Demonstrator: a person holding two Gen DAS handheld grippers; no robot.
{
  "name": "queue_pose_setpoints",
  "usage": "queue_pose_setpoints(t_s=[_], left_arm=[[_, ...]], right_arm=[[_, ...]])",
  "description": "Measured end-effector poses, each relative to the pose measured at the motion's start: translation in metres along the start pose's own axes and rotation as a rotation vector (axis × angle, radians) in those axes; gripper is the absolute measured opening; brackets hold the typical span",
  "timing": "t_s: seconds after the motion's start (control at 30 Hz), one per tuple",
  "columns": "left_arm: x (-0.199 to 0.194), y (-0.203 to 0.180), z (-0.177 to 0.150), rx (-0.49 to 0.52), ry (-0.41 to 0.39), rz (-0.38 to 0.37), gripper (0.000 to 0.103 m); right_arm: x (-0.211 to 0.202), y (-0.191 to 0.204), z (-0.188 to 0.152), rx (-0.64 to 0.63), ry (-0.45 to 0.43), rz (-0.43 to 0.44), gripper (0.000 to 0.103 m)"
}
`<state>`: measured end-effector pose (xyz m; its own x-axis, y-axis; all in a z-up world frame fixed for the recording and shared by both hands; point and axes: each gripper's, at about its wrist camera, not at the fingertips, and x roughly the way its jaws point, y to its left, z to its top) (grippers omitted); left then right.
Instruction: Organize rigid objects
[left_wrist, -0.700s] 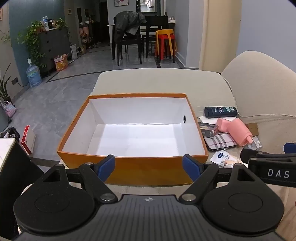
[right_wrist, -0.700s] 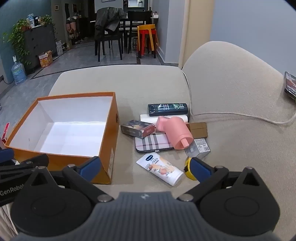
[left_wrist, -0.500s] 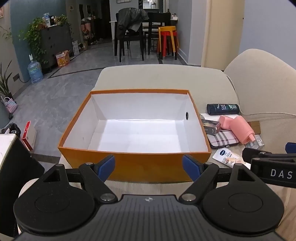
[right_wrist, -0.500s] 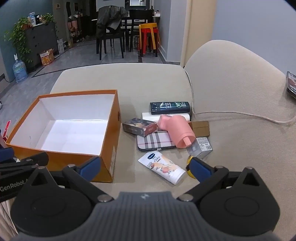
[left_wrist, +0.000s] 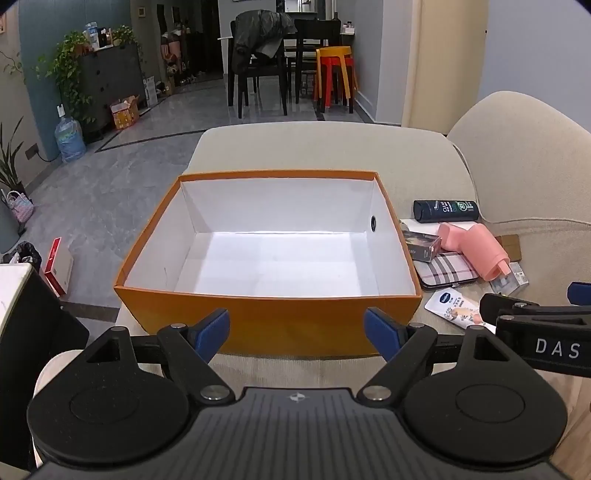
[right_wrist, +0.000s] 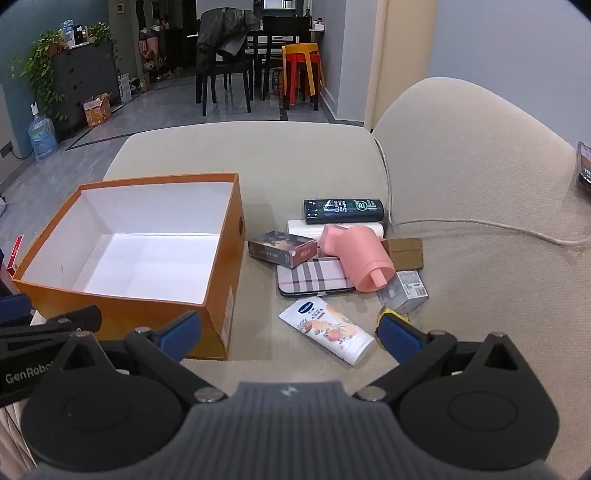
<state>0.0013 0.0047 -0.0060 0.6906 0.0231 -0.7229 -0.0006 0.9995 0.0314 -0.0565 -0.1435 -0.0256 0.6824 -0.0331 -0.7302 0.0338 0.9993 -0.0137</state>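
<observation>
An open orange box (left_wrist: 266, 317) with an empty white inside sits on the beige sofa; it also shows in the right wrist view (right_wrist: 218, 295). To its right lies a pile: a dark bottle (right_wrist: 343, 210), a pink cylinder (right_wrist: 356, 254), a small dark carton (right_wrist: 282, 249), a plaid case (right_wrist: 314, 278), a white tube (right_wrist: 327, 330), a small grey box (right_wrist: 406, 291). My left gripper (left_wrist: 297, 334) is open and empty, just before the box's near wall. My right gripper (right_wrist: 288, 336) is open and empty, above the tube's near end.
A white cable (right_wrist: 480, 225) runs over the sofa seat to the right, and a phone (right_wrist: 583, 170) lies on the sofa back. A brown card piece (right_wrist: 406, 251) lies behind the pink cylinder. The floor drops off left of the box (left_wrist: 74, 206).
Both grippers have drawn back and lifted a little, so the box and pile sit lower and farther in view. Both stay open and empty.
</observation>
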Motion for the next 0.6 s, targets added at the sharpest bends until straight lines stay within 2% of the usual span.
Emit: queue_pose_setpoints(t_s=[0.6], left_arm=[[0.0031,-0.0026,-0.0018,-0.006,0.026,0.011,0.097]], right_arm=[[0.0051,0.0042,-0.0026,-0.018,0.010,-0.001,0.100]])
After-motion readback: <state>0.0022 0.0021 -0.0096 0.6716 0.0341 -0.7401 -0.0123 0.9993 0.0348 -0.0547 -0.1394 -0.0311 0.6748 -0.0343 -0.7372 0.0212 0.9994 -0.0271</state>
